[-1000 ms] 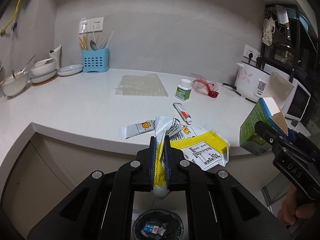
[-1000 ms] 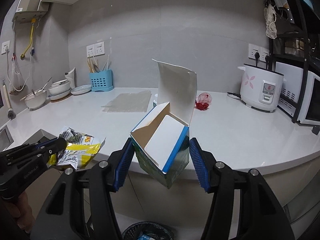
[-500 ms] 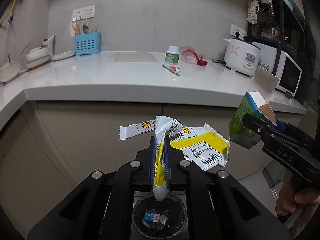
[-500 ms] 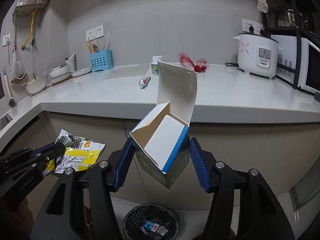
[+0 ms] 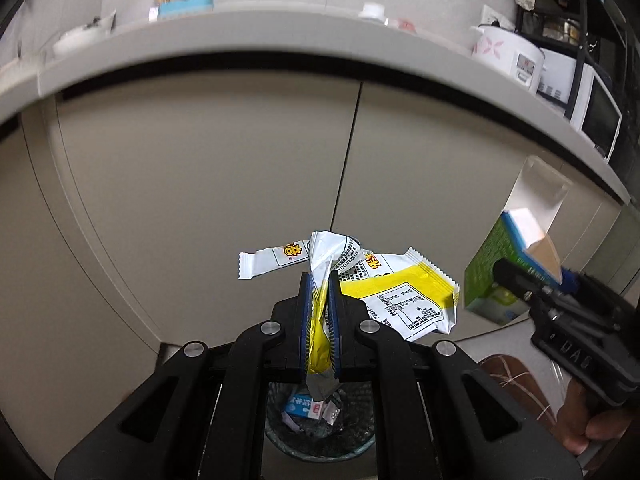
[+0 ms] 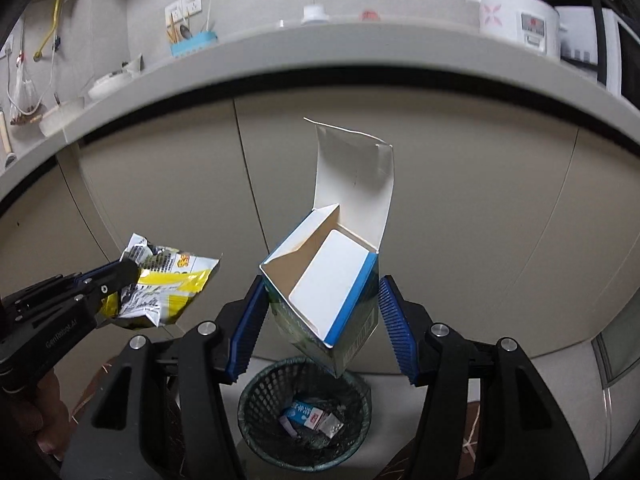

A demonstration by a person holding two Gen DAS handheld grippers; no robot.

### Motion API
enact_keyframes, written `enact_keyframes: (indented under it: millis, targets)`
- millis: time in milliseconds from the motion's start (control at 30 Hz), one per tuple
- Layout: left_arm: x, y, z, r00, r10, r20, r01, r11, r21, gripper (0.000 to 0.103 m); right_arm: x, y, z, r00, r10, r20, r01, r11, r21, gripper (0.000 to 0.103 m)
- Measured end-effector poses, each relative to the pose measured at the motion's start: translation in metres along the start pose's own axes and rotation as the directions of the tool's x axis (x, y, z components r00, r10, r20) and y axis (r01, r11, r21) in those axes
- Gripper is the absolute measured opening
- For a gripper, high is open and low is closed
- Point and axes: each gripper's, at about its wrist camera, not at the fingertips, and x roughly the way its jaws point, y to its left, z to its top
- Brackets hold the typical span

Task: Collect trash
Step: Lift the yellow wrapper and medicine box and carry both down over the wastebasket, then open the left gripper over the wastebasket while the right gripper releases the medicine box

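Disposal step: left hand-held gripper (image 5: 320,320) pinching the yellow wrapper (image 5: 400,300), right hand-held gripper (image 6: 322,320) clamping the open carton (image 6: 328,280), both above the bin (image 6: 256,400); next, release over its mouth

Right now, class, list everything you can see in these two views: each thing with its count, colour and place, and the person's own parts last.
Snack wrapper: one, yellow and white, clamped in the left hand-held gripper.
Carton: one, green and blue, flap open, between the right hand-held gripper's pads, above the bin.
Bin: one, dark mesh, on the floor, some trash inside.
Cabinet doors: beige, under the counter.
Counter: one, pale grey, above.
Rice cooker: one, white, on the counter.
Utensil holder: one, blue, by the wall.
Left hand-held gripper: black, shut.
Right hand-held gripper: black, blue pads.
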Motion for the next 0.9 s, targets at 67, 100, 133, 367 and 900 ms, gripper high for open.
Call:
enact_keyframes:
  millis: [67,100,133,367,900]
  targets:
    - [0.015,0.003,-0.013,1.000,0.003,-0.024,-0.003,1.000,-0.007,0.007,0.013,0.002,-0.015,1.000,-0.007,-0.024,0.007,1.000,-0.004,0.054]
    - [0.022,0.005,-0.018,0.999,0.001,-0.036,-0.001,1.000,-0.011,0.007,0.020,0.003,-0.021,0.999,-0.013,-0.035,0.012,1.000,-0.010,0.054]
    - [0.029,0.006,-0.023,0.999,0.002,-0.048,-0.002,1.000,-0.015,0.007,0.026,0.004,-0.026,0.999,-0.012,-0.047,0.011,1.000,-0.016,0.054]
    - [0.081,0.016,-0.057,0.990,-0.001,-0.141,-0.003,1.000,-0.030,0.007,0.082,0.007,-0.063,0.986,-0.044,-0.160,0.040,0.999,-0.027,0.054]
    - [0.196,0.021,-0.105,0.933,-0.007,-0.359,0.000,1.000,-0.020,0.007,0.155,-0.003,-0.097,0.956,-0.076,-0.283,0.070,0.997,-0.034,0.054]
